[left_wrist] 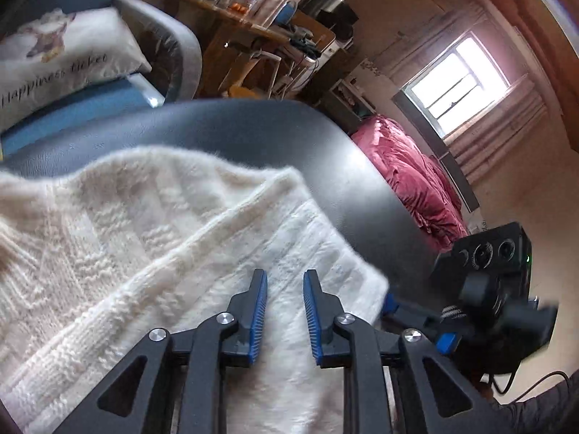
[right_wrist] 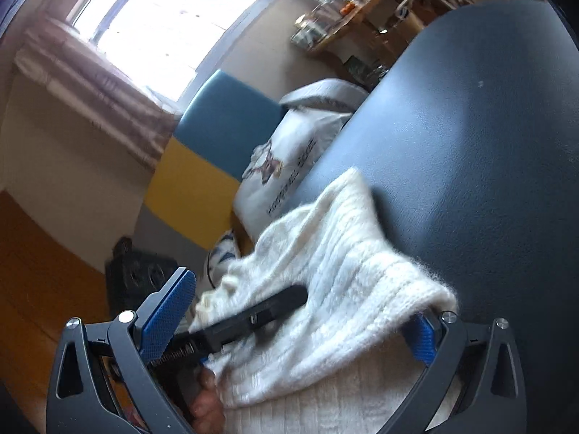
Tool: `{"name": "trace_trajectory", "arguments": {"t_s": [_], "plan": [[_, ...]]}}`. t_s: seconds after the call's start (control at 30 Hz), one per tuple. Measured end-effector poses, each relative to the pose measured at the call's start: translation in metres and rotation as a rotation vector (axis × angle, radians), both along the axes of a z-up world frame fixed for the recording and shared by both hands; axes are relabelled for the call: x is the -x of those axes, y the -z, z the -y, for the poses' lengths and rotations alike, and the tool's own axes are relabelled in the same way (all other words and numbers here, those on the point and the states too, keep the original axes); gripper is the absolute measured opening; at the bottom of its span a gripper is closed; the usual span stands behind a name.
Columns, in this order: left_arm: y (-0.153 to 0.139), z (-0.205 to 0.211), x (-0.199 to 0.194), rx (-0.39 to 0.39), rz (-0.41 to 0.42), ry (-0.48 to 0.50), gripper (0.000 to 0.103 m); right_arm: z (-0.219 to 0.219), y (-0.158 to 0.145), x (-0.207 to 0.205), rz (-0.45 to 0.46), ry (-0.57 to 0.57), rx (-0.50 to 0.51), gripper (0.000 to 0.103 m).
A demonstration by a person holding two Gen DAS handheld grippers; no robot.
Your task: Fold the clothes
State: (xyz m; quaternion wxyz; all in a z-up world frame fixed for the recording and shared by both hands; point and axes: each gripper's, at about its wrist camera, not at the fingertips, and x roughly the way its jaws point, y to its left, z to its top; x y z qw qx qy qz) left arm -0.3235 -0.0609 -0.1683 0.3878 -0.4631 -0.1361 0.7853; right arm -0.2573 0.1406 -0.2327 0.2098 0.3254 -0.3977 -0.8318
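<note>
A white knitted sweater (left_wrist: pixel 152 238) lies on a dark padded table (left_wrist: pixel 325 152), part of it doubled over so a ribbed band (left_wrist: pixel 202 238) runs across the top layer. It looks soft, fluffy and thick, light to lift but limp, likely to sag and stretch; a firm hold would best take a hem or a corner through both layers. The left gripper (left_wrist: pixel 285 311) hovers over the near edge, its blue pads apart, holding nothing. The right gripper (right_wrist: pixel 286 322) is spread wide around the sweater's bunched edge (right_wrist: pixel 362 311), not closed on it. Whether this is a half-made fold or a finished one I cannot tell: the sleeves and neck are out of view or buried. Motion blur smears the right view. Beyond stand a printed cushion (left_wrist: pixel 54 58), a cluttered desk (left_wrist: pixel 260 25) and a pink quilt (left_wrist: pixel 409 170).
</note>
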Motion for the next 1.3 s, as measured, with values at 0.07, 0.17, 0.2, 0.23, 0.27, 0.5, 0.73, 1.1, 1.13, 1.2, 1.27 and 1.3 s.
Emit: {"name": "trace_trajectory", "arguments": {"t_s": [0.07, 0.17, 0.2, 0.23, 0.27, 0.5, 0.73, 1.1, 1.13, 1.2, 1.27, 1.3], "plan": [[-0.006, -0.011, -0.002, 0.03, -0.032, 0.048, 0.024, 0.0, -0.001, -0.001, -0.006, -0.009, 0.003, 0.103], [-0.002, -0.031, 0.004, 0.083, -0.023, 0.1, 0.024, -0.002, 0.0, -0.001, -0.014, 0.006, 0.011, 0.103], [0.001, -0.037, 0.008, 0.099, -0.016, 0.104, 0.024, -0.003, 0.0, -0.001, -0.017, 0.011, 0.013, 0.103], [0.003, -0.04, 0.012, 0.104, -0.007, 0.106, 0.023, -0.003, 0.0, 0.0, -0.02, 0.016, 0.015, 0.103], [0.004, -0.043, 0.015, 0.099, -0.001, 0.101, 0.023, -0.004, 0.0, 0.0, -0.022, 0.022, 0.018, 0.103], [0.01, -0.053, 0.011, 0.11, -0.037, 0.069, 0.022, -0.009, 0.002, -0.003, -0.025, 0.025, 0.044, 0.103], [0.003, -0.036, 0.005, 0.052, -0.017, 0.012, 0.022, -0.027, 0.001, -0.023, 0.014, -0.023, 0.088, 0.103], [-0.002, 0.082, -0.03, 0.034, 0.006, -0.257, 0.022, 0.003, -0.047, -0.025, -0.094, -0.229, -0.176, 0.103], [0.001, 0.088, -0.034, 0.05, 0.009, -0.272, 0.022, 0.008, -0.044, -0.018, -0.081, -0.247, -0.19, 0.103], [0.006, 0.1, -0.04, 0.068, 0.012, -0.298, 0.022, 0.011, -0.028, -0.002, 0.001, -0.222, -0.227, 0.103], [0.011, 0.109, -0.046, 0.055, 0.011, -0.313, 0.022, 0.008, -0.008, 0.005, 0.087, -0.194, -0.252, 0.102], [0.012, 0.11, -0.049, 0.052, 0.008, -0.315, 0.022, 0.008, -0.01, 0.001, 0.063, -0.188, -0.257, 0.102]]}}
